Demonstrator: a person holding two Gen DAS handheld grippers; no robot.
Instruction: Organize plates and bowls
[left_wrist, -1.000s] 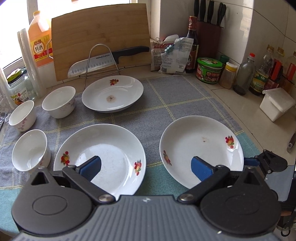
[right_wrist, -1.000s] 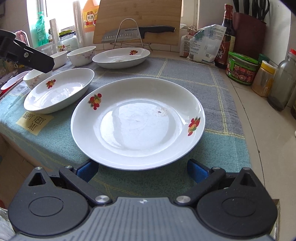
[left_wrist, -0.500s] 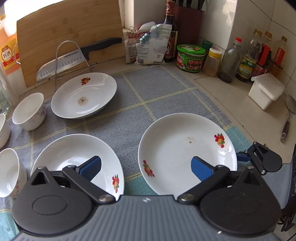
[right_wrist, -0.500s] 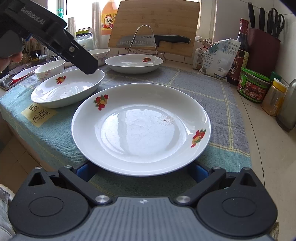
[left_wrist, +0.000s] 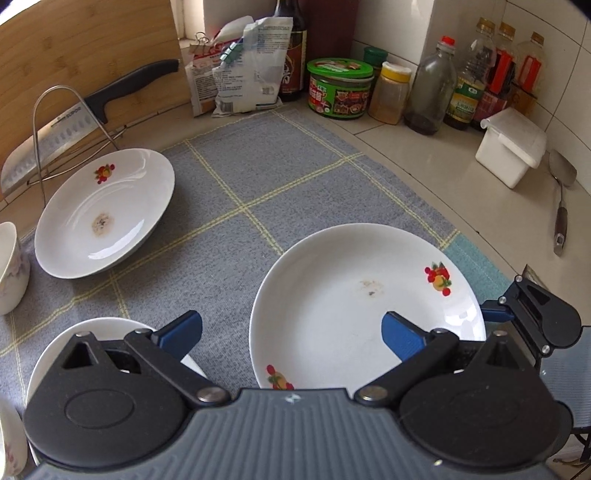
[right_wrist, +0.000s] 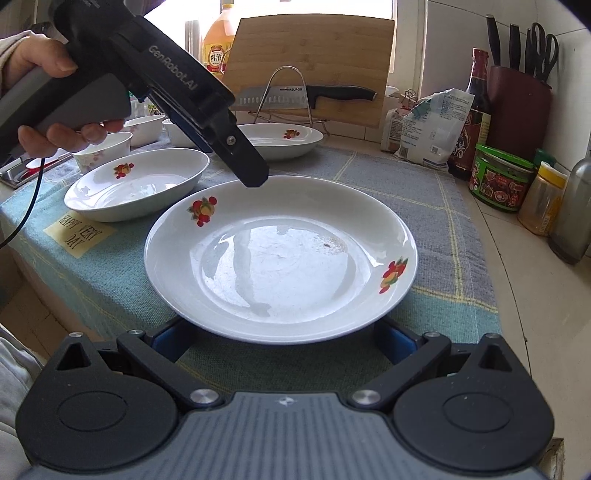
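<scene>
Three white plates with fruit prints lie on a grey-and-teal cloth (left_wrist: 258, 177). The near plate (left_wrist: 365, 306) (right_wrist: 280, 258) has a small brown stain. My left gripper (left_wrist: 291, 334) (right_wrist: 251, 171) hovers open above its left part, a hand holding it. My right gripper (right_wrist: 286, 341) is open at the plate's near rim, its blue fingers (right_wrist: 397, 338) partly hidden under that rim; it also shows at the right in the left wrist view (left_wrist: 535, 317). A second plate (right_wrist: 136, 184) (left_wrist: 110, 330) lies to the left, a third plate (left_wrist: 103, 214) (right_wrist: 280, 140) behind. White bowls (right_wrist: 107, 147) stand far left.
A cleaver on a wire rack (right_wrist: 284, 96) leans against a bamboo board (right_wrist: 314, 62) at the back. Jars and bottles (left_wrist: 340, 88), a snack packet (left_wrist: 243, 70), a white box (left_wrist: 511, 146) and a spatula (left_wrist: 561, 206) line the right counter. A knife block (right_wrist: 517, 110) stands in the back right corner.
My left gripper has swung right, from above the left plate to above the near plate. The right gripper has edged in under the plate's near rim. Both stay open.
</scene>
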